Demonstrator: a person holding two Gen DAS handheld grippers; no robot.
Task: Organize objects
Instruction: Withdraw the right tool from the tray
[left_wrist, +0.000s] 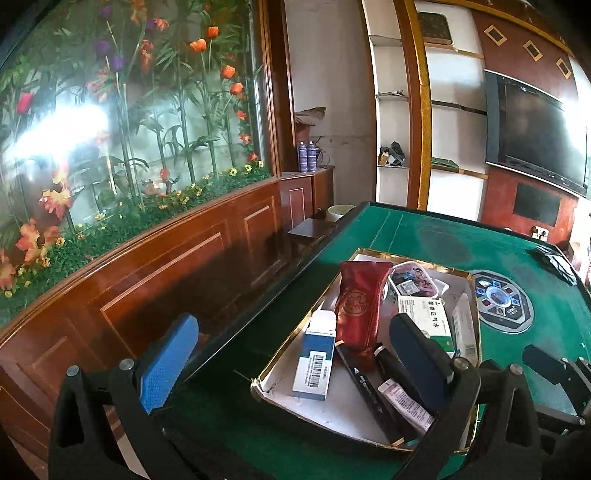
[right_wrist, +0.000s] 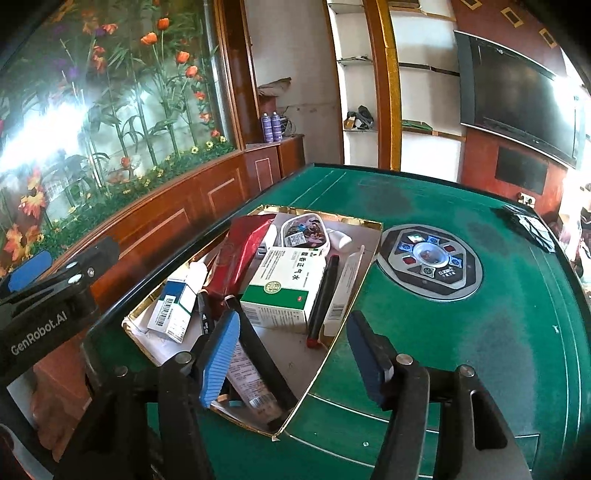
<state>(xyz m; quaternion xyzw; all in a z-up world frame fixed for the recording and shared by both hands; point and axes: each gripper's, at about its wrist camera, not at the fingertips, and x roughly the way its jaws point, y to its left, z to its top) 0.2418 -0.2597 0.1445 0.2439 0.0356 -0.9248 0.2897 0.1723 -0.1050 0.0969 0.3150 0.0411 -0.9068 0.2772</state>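
A: Right gripper (right_wrist: 291, 354) jaws apart, nothing pinched, hanging over near end of gold-rimmed tray (right_wrist: 364, 275). Left gripper (left_wrist: 295, 365) same, wide and empty.

B: Why clear? Green-and-white medicine box (right_wrist: 284, 286), red pouch (right_wrist: 240, 254), black pen (right_wrist: 323, 295) all lying inside tray on green mahjong table (right_wrist: 461, 350). Looks sorted.

We see a green felt bench (right_wrist: 461, 350) with a round control panel (right_wrist: 430, 260) set in its middle. A gold-rimmed shallow box (right_wrist: 332, 343) lies on it just beside the panel; dark cards (right_wrist: 530, 225) at the far right edge.
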